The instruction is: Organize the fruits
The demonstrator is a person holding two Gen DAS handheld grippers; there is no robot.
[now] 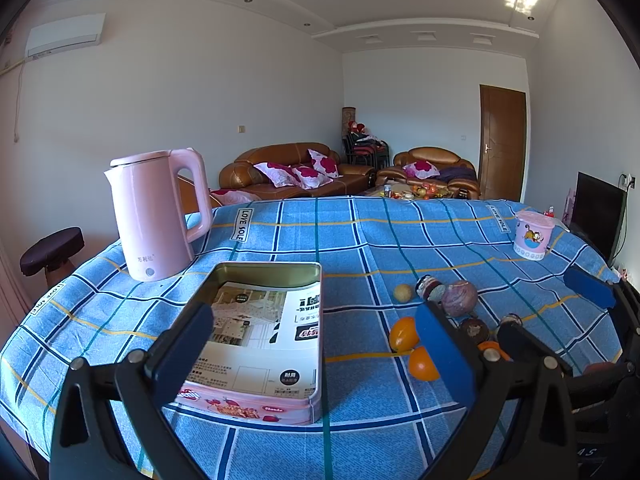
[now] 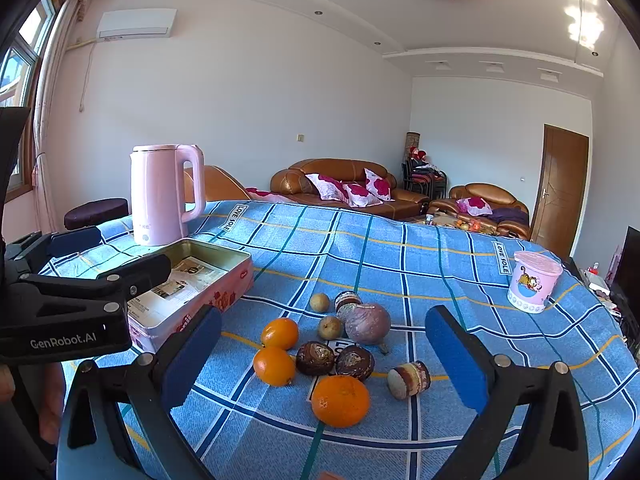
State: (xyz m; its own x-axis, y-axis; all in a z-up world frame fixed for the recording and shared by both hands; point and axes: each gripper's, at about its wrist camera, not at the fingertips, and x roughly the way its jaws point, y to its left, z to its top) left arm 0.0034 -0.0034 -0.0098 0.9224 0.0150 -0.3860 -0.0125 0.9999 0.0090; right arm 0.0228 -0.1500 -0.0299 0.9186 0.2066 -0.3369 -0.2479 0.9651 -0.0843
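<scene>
right tongs [image 2: 324,354]: nearest, blue-padded jaws spread wide and empty, hanging over the fruit cluster as if framing a first pick

left tongs [image 1: 316,348]: also wide and empty, poised above the tin, likely waiting to steady it

large orange [image 2: 340,401]: nearest fruit, round, pebbled skin, resting loose on the cloth; probably the easiest grab

two smaller oranges [image 2: 276,356]: smooth, glossy, just left of centre, nearly touching each other

two dark brown round fruits [image 2: 334,359]: wrinkled, dull, side by side in the middle of the cluster

purple mottled fruit [image 2: 367,323]: largest, smooth, behind the brown pair

small yellowish fruits [image 2: 324,314]: two, matte, at the far side; banded cylindrical pieces lie among and right of the cluster, kind unclear

tin [image 1: 264,344]: shallow rectangular metal box, pink printed sides, a printed paper sheet lining it; no fruit in it, the likely destination, left of the cluster

table [image 2: 400,248]: covered in blue checked woven cloth

pink kettle [image 2: 162,194]: smooth plastic, far left

pink lidded tub [image 2: 534,286]: far right, well apart from the fruit
</scene>
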